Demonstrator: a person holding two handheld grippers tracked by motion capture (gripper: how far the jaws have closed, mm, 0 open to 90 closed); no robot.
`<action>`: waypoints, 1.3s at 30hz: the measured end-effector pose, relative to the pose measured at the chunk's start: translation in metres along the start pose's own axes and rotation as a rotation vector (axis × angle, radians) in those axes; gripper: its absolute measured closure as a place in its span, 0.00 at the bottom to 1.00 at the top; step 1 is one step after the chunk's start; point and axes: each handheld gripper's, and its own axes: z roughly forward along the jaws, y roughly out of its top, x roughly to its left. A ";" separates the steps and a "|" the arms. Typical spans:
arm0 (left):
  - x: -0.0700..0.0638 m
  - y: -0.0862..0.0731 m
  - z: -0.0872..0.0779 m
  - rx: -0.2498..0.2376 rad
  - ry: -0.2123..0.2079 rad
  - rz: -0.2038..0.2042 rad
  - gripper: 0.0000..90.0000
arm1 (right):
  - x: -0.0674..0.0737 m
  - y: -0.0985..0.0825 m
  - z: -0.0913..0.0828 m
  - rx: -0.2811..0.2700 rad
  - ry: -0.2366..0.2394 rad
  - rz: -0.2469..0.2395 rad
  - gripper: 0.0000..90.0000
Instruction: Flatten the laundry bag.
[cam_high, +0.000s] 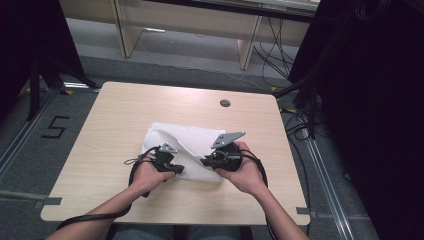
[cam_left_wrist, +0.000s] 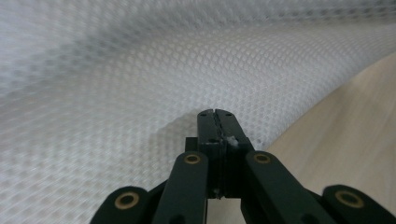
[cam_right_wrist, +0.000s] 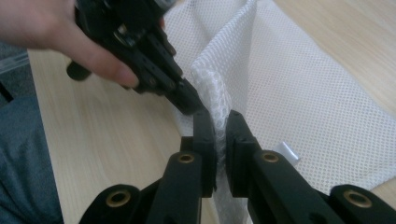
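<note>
A pale wooden table (cam_high: 120, 120) carries a white mesh bag (cam_high: 192, 137), lying flat near its front middle with one edge lifted between the two grippers. The work looks early: the bag's edge is gathered, its mouth not yet spread, and I cannot tell whether anything is inside. The right gripper (cam_right_wrist: 221, 122) pinches a bunched fold of mesh; the left gripper (cam_left_wrist: 215, 113) has its jaws closed tight at the mesh

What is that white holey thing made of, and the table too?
The white bag looks like soft mesh fabric, probably synthetic: tiny even holes cover it, and it folds limply between the right tongs. The table looks like pale wood or a wood-print laminate: faint grain lines, smooth matte top.
</note>
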 end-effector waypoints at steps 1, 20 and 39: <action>0.000 0.000 0.000 0.000 0.000 0.000 0.98 | 0.000 0.000 0.000 0.000 0.000 0.000 0.95; 0.044 -0.042 -0.097 -0.090 0.134 -0.067 0.93 | 0.032 -0.019 0.020 0.119 0.158 -0.133 0.95; 0.079 -0.048 -0.121 -0.142 0.244 -0.154 0.89 | 0.049 -0.038 0.030 0.181 0.250 -0.171 0.94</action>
